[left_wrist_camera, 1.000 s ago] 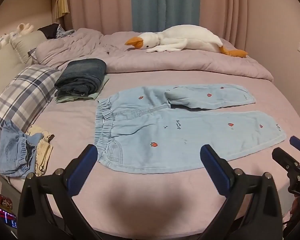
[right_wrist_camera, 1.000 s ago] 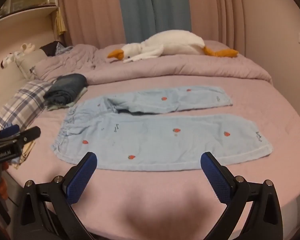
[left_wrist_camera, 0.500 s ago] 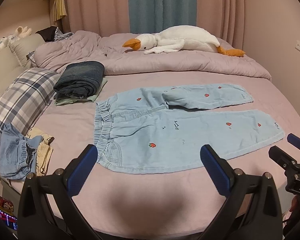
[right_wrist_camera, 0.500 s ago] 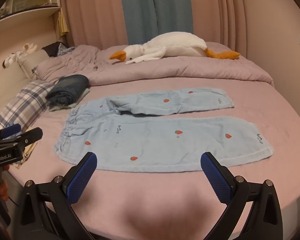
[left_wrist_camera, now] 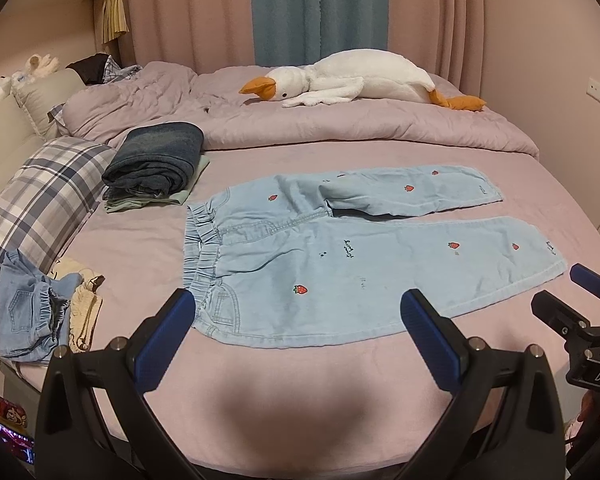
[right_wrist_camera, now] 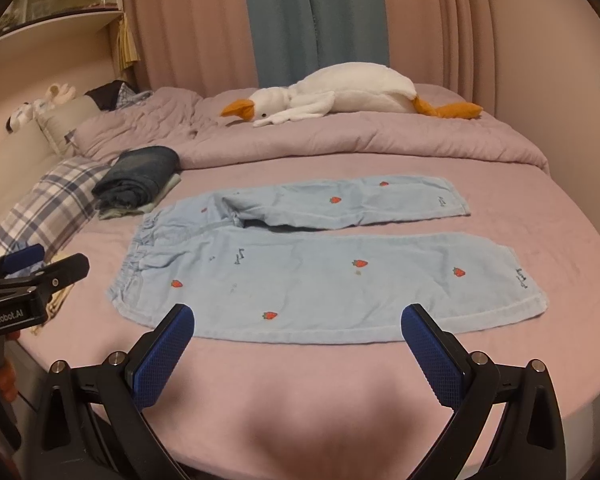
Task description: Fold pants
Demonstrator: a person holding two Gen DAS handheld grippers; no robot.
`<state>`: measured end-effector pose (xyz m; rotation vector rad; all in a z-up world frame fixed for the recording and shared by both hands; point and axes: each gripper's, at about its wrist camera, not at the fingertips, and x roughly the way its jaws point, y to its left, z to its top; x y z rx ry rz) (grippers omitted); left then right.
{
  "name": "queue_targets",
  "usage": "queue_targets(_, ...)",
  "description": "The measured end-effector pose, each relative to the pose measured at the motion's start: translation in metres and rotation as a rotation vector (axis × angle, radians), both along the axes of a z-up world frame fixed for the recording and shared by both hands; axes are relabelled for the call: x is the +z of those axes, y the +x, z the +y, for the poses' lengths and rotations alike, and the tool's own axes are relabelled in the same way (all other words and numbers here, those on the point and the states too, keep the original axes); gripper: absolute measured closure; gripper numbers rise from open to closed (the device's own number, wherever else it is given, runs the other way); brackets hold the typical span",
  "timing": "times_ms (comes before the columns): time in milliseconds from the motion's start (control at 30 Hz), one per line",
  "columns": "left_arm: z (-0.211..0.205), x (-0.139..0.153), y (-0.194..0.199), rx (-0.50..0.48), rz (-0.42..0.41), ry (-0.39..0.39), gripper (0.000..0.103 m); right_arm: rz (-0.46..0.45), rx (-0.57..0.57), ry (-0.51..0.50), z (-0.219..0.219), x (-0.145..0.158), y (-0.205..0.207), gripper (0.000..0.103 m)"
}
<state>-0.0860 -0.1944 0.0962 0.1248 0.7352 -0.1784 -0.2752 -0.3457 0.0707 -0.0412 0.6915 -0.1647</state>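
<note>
Light blue pants with red strawberries (left_wrist_camera: 340,256) lie flat on the pink bed, waistband at the left, both legs running right; they also show in the right wrist view (right_wrist_camera: 320,276). My left gripper (left_wrist_camera: 298,320) is open and empty, hovering just before the pants' near edge by the waistband. My right gripper (right_wrist_camera: 298,338) is open and empty, just before the near leg's edge. Each gripper shows at the edge of the other's view.
A stack of folded dark jeans (left_wrist_camera: 156,162) sits left of the pants beside a plaid pillow (left_wrist_camera: 36,204). Crumpled denim and cream clothes (left_wrist_camera: 40,308) lie at the bed's left edge. A goose plush (left_wrist_camera: 352,76) lies on the bunched duvet at the back.
Both grippers have moved slightly back and up; the pants appear a little farther away. The pants have not moved.
</note>
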Motion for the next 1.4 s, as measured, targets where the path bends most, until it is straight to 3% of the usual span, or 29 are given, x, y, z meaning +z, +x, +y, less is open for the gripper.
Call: queue_targets(1400,0.04,-0.003,-0.017,-0.056,0.017,0.003,0.0,0.014,0.0,0.007,-0.001,-0.006,0.0,0.0)
